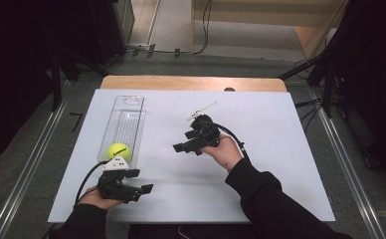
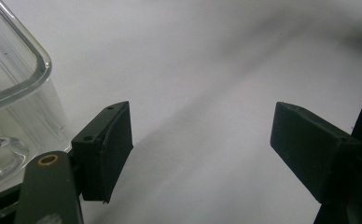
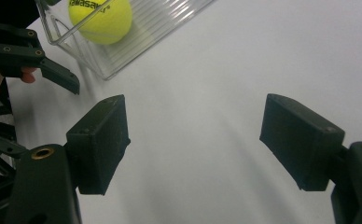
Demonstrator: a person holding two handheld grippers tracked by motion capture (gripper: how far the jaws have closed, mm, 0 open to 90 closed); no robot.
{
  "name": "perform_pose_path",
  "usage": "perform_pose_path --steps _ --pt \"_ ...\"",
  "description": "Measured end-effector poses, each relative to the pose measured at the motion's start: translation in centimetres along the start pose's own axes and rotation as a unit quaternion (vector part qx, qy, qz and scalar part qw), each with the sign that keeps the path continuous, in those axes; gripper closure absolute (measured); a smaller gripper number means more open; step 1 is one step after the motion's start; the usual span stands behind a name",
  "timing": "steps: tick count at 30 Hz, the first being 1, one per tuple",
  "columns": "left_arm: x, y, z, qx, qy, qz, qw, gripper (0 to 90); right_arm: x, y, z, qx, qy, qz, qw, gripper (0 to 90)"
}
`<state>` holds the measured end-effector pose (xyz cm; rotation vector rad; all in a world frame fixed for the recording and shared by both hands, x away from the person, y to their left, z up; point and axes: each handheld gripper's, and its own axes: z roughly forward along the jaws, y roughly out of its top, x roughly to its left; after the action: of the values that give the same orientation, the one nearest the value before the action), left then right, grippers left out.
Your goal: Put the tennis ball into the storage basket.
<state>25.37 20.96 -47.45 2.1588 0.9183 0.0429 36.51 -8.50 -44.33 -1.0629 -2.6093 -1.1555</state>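
Observation:
A yellow tennis ball (image 1: 118, 151) lies in the near end of a long clear plastic container (image 1: 125, 117) on the left of the white table (image 1: 270, 164). My left gripper (image 1: 142, 180) is open just in front of that end, with nothing between its jaws. In the left gripper view the left gripper (image 2: 202, 144) has the container's corner (image 2: 11, 93) beside its left jaw. My right gripper (image 1: 182, 141) is open at mid-table and points left. In the right gripper view the right gripper (image 3: 193, 140) is empty and faces the ball (image 3: 100, 18) inside the container (image 3: 142, 32).
A thin pale strip (image 1: 202, 110) lies on the table behind the right hand. One of the left gripper's fingers (image 3: 53, 74) juts in at the left of the right gripper view. A wooden edge (image 1: 191, 82) runs along the far side of the table.

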Motion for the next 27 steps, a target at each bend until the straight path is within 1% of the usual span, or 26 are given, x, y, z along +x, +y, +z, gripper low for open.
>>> perform_pose_path --steps 4,6,10,13,15,17,27 --pt "0.0 0.0 0.0 0.001 -0.001 0.001 1.0000 21.6 -0.3 -0.4 -0.4 -0.003 -0.001 -0.001 1.0000 21.4" --pt "0.0 0.0 0.0 0.001 -0.001 0.001 1.0000 21.5 -0.4 -0.7 -0.7 -0.001 -0.004 0.003 1.0000 21.4" --pt "0.0 0.0 0.0 0.000 -0.001 0.001 1.0000 21.5 -0.7 -1.4 -1.1 -0.004 -0.008 0.003 1.0000 21.4" --pt "-0.1 0.0 0.0 -0.001 -0.002 0.001 1.0000 21.5 -1.1 -1.9 -1.5 -0.004 -0.012 0.003 0.9999 21.4" --pt "-0.1 0.0 0.0 0.000 -0.002 0.001 1.0000 21.5 -1.4 -2.2 -1.7 -0.001 -0.015 0.008 0.9999 21.4" --pt "-0.1 0.1 0.0 0.000 -0.002 0.001 1.0000 21.5 -1.7 -2.4 -1.9 -0.005 -0.016 0.010 0.9998 21.4" --pt "-0.1 0.0 -0.1 -0.003 -0.002 0.000 1.0000 21.5 -2.1 -3.6 -3.2 -0.012 -0.022 0.016 0.9996 21.4"
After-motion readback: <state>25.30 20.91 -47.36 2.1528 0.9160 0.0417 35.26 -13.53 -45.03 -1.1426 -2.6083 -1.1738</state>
